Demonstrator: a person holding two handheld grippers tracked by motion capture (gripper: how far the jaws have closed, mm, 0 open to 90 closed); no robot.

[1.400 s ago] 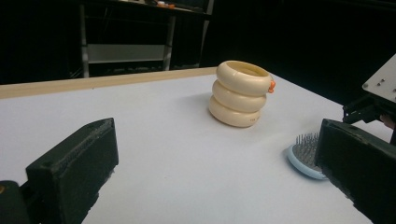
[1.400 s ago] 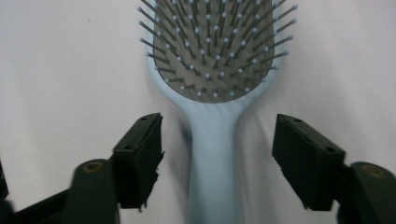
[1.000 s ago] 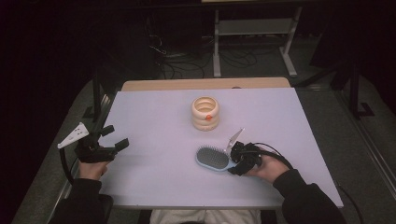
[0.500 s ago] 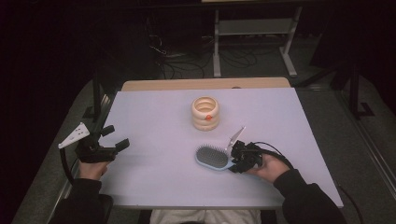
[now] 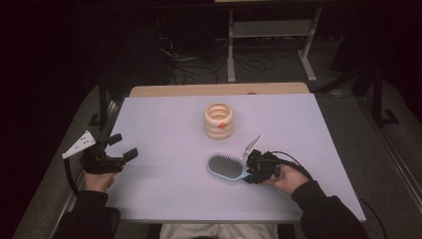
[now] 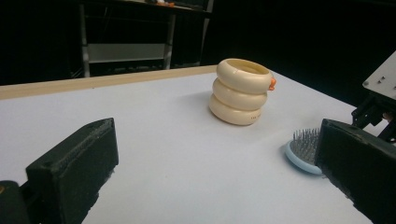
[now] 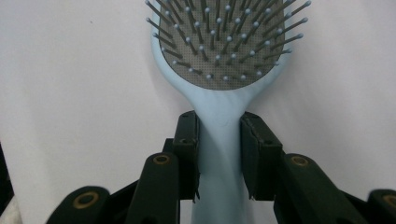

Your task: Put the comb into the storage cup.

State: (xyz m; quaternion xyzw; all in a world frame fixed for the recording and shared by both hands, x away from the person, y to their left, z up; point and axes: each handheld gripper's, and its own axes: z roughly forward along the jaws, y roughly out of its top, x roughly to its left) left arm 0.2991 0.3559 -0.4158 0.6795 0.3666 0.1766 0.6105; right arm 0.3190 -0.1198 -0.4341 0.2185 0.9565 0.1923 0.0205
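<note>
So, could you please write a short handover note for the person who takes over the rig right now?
Right claw: jaws have just been closing and now press both sides of the hairbrush handle; brush lies on the table, bristles up.
Left claw: open, holds nothing, sits near the table's left edge.
Ringed cream holder: upright at mid-table, beyond the brush, untouched.
Done: handle gripped.
Left: lift the brush; probably carry it to the holder.

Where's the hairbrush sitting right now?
In the high view the hairbrush lies bristles-up on the white table, near its front edge and right of centre, just in front of the cream ring-stack holder, its handle between the right gripper jaws.
</note>
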